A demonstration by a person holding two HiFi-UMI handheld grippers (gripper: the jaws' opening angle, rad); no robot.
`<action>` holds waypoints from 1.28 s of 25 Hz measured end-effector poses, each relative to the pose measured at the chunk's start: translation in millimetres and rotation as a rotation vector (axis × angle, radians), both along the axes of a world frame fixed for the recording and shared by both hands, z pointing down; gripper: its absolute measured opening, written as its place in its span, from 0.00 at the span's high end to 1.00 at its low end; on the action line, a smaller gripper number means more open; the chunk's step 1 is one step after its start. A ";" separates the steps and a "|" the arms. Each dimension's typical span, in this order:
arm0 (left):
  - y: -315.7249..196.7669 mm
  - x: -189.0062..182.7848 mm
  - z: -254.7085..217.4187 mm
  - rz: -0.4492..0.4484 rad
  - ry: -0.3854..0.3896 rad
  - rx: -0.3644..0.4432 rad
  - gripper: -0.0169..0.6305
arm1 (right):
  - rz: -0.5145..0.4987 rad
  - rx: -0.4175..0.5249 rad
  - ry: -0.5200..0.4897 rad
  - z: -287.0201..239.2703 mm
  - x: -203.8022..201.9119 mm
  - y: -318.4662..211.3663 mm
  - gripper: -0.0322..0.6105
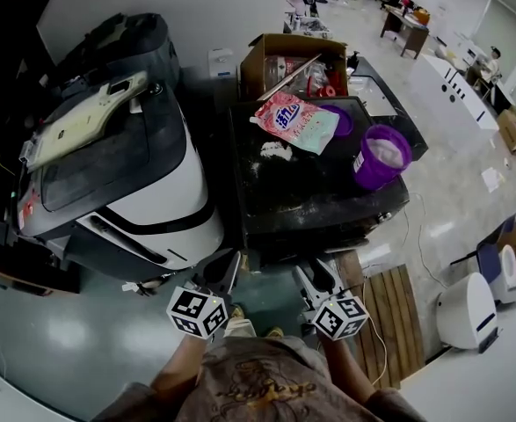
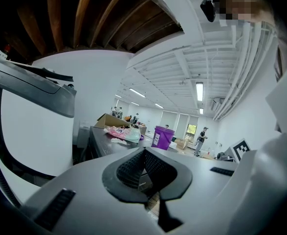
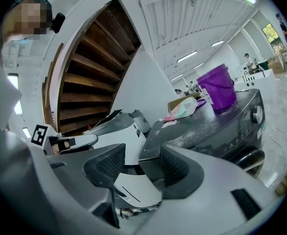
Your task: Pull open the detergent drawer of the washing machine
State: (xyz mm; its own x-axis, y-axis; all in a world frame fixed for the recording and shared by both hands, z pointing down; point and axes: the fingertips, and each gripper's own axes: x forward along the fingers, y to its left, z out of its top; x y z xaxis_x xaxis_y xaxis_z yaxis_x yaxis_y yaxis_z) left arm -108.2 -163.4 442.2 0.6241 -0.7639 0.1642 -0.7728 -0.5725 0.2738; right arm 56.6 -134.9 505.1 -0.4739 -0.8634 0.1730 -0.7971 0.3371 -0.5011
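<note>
Approach stage, I judge: right gripper [image 3: 142, 166] fingers apart and empty, left gripper [image 2: 144, 155] fingers together, near the washing machine [image 1: 319, 192]; next, reach and clamp its drawer.

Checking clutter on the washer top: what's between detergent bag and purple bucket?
A round purple lid, partly covered by the detergent bag, up and left of the purple bucket in the head view.

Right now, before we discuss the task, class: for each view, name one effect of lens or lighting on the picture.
Head view: the fisheye darkens the corners, and the floor shows glare at lower left. Left gripper view: the ceiling light is blown out, the stair underside in deep shadow. Right gripper view: wide-angle bending curves the white ceiling beams.
</note>
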 end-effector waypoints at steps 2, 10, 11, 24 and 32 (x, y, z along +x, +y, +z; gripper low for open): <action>-0.8 -0.8 1.7 -0.003 -0.002 -0.006 0.94 | -0.013 -0.006 -0.016 4.7 -2.3 -1.7 0.55; 0.0 -5.1 6.7 -0.009 -0.007 -0.032 0.94 | -0.073 -0.083 -0.147 42.4 -21.6 -15.7 0.28; 0.7 -6.2 7.7 -0.010 -0.009 -0.037 0.94 | -0.078 -0.097 -0.169 49.5 -24.9 -18.6 0.25; 9.4 -22.1 27.5 -0.025 -0.054 -0.104 0.94 | -0.025 -0.169 -0.538 121.7 -23.4 -64.1 0.21; 11.6 -29.3 46.0 -0.029 -0.073 -0.150 0.94 | -0.089 -0.094 -0.647 136.6 -36.4 -89.7 0.21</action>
State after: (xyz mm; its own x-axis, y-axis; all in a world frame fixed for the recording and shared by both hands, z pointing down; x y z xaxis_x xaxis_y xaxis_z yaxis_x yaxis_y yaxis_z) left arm -137.5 -151.9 488.2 0.5846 -0.7445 0.3223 -0.8092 -0.5068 0.2971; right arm 20.3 -224.5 641.7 -0.5766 -0.8111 -0.0979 -0.2965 0.3194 -0.9000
